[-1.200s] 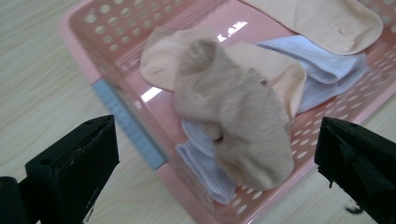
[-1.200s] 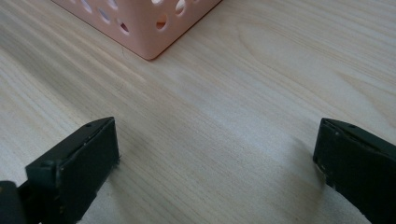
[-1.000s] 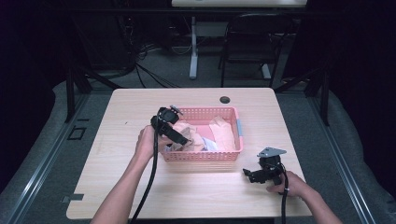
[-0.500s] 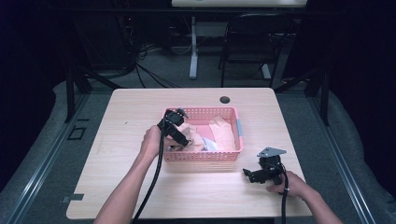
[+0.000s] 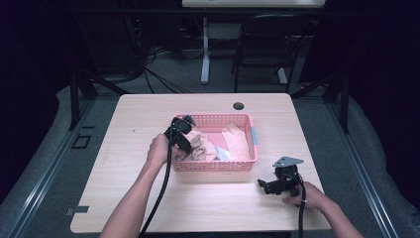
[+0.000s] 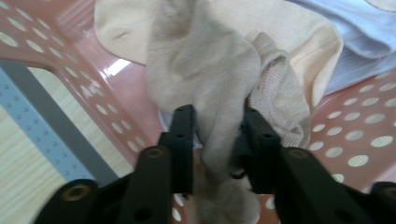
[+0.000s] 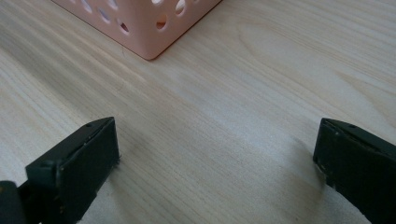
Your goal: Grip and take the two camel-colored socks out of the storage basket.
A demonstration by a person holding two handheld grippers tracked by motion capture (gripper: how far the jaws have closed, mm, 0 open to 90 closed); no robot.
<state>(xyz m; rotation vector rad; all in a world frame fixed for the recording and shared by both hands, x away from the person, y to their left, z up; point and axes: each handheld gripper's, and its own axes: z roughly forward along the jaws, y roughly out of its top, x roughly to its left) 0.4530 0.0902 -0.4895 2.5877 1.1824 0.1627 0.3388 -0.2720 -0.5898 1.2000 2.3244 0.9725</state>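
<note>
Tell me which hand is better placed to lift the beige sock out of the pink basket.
Left. The left tongs have just been closing and now pinch the beige sock inside the pink basket. The right tongs rest open on the table outside it.

left gripper (image 6: 215,135) just clamped, right gripper (image 7: 215,154) wide apart

Light wood table (image 5: 124,148), rounded corners, dark round cable hole (image 5: 238,106) near far edge. Pale blue cloth (image 6: 369,32) lying folded in far part of basket. Behind table: black chair (image 5: 265,47), white desk leg (image 5: 205,54), tangle of black cables (image 5: 148,54) on grey carpet floor (image 5: 49,163). Black frame struts (image 5: 79,89) stand at both sides.
</note>
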